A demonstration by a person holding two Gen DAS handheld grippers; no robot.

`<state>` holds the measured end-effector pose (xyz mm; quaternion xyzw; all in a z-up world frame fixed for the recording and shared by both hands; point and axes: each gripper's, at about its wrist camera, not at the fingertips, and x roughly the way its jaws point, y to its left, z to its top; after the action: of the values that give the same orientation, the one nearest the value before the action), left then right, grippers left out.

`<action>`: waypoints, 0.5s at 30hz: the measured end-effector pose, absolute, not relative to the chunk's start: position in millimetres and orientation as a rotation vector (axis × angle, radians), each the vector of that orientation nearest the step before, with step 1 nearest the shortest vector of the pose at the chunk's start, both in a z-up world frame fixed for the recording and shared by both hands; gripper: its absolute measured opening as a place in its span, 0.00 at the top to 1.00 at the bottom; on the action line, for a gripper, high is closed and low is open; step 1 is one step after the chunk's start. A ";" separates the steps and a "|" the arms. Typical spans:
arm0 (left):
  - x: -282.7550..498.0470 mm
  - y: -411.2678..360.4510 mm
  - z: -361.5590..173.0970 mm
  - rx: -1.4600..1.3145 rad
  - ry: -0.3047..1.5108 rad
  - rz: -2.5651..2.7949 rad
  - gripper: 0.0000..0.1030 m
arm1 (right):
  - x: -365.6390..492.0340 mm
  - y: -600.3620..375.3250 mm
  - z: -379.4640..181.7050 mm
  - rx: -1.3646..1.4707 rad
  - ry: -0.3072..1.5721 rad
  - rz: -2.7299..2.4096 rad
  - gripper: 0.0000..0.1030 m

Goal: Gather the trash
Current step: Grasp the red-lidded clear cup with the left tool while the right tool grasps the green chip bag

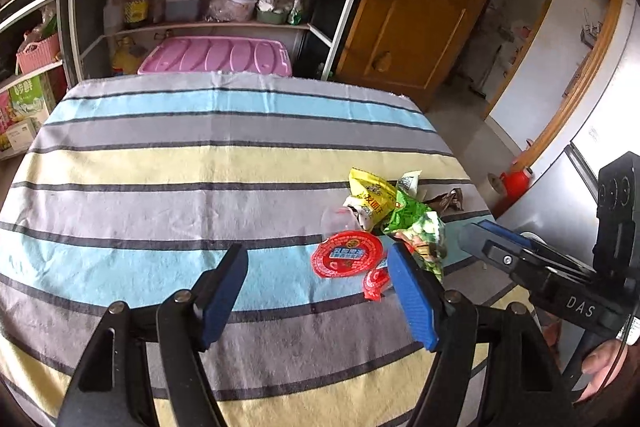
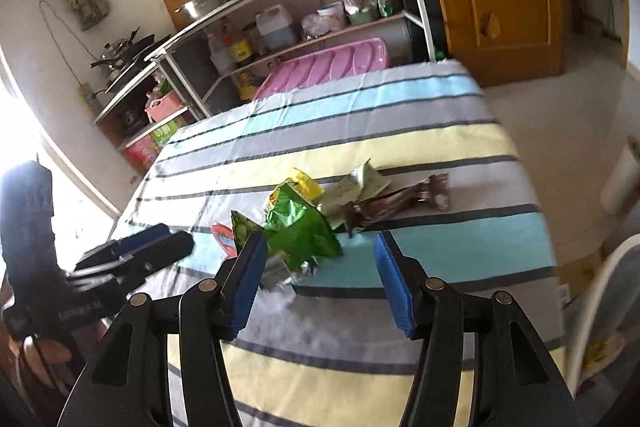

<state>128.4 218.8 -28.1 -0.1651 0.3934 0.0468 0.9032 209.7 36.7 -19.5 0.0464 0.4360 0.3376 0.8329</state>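
Two open grippers closing in on a heap of wrappers

Several pieces of trash lie bunched together on the striped tablecloth [image 1: 168, 171], toward the table's right side. Going left to right in the left wrist view: the left gripper [image 1: 316, 291] stands with its jaws well apart and nothing between the pads, bare cloth under the gap. At about one o'clock from it, just beside its right pad, lies a round red foil lid [image 1: 346, 259], with a smaller red scrap [image 1: 376, 281] touching that pad's edge. Beyond, at twelve to one o'clock, sits a yellow packet [image 1: 370, 197], then a green crumpled bag [image 1: 412, 223], then a brown wrapper [image 1: 450, 203] at the far right. The right gripper [image 1: 476, 243] comes in from three o'clock.

In the right wrist view the right gripper [image 2: 320, 283] also stands wide, holding nothing; the green bag [image 2: 304, 231] lies at eleven o'clock, near its left pad, and the brown wrapper [image 2: 396, 203] at one o'clock.

All of this looks feather-light, thin and crinkly, so it will probably slide or flip when nudged rather than resist. The flat lid gives little to bite on; catching its raised edge seems wiser. The green bag's puffed folds offer the easiest pinch, likely at the bunched middle, with a firm squeeze since foil is slippery.
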 end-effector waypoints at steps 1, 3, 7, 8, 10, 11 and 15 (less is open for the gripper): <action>128.9 218.9 -28.5 -0.335 0.810 0.093 0.28 | 212.1 39.7 -22.0 0.111 0.934 0.718 0.45; 130.6 219.6 -31.1 -0.332 0.821 0.096 0.28 | 215.6 44.4 -25.1 0.127 0.951 0.736 0.45; 133.4 221.2 -35.3 -0.342 0.833 0.084 0.28 | 227.4 52.3 -36.8 0.191 1.016 0.756 0.45; 134.0 221.4 -36.8 -0.343 0.838 0.080 0.28 | 229.3 52.4 -39.2 0.216 1.030 0.769 0.45; 135.3 223.7 -38.9 -0.353 0.843 0.082 0.28 | 231.9 52.4 -41.1 0.229 1.036 0.771 0.45; 136.3 224.2 -39.7 -0.358 0.844 0.077 0.28 | 232.2 51.8 -40.6 0.231 1.034 0.772 0.45; 139.9 225.0 -41.1 -0.359 0.846 0.075 0.28 | 231.3 55.2 -42.5 0.231 1.061 0.804 0.68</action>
<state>139.9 225.0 -41.1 -0.1730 0.4083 0.0360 0.8956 231.3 55.2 -42.5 0.1070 0.4911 0.3722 0.7803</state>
